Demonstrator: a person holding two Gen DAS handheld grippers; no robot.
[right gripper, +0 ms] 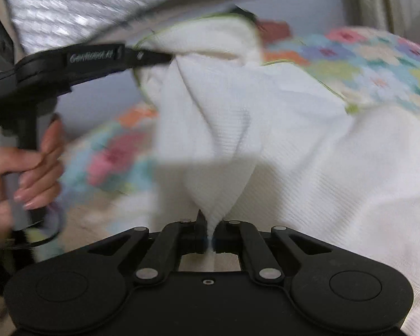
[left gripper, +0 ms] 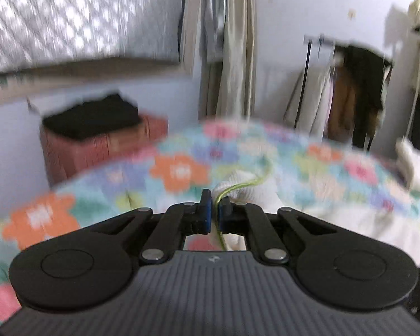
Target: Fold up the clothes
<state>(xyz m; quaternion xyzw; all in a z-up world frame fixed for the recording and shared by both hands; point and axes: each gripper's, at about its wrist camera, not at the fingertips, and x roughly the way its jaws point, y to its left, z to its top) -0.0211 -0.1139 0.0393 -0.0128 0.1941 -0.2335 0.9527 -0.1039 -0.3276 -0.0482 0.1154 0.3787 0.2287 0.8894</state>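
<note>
A white ribbed garment with a thin green trim lies on the flowered bedspread. My right gripper is shut on a pinched fold of it, which rises in a taut peak from the jaws. My left gripper is shut on the garment's green-trimmed edge, lifted above the bed. In the right wrist view the left gripper reaches in from the left, held by a person's hand, with the cloth stretched between both grippers.
The flowered bedspread covers the bed. Beyond its far edge stands a reddish box with dark folded clothes on top. Curtains hang at the back, and a clothes rack stands at the right. More white cloth lies at the right edge.
</note>
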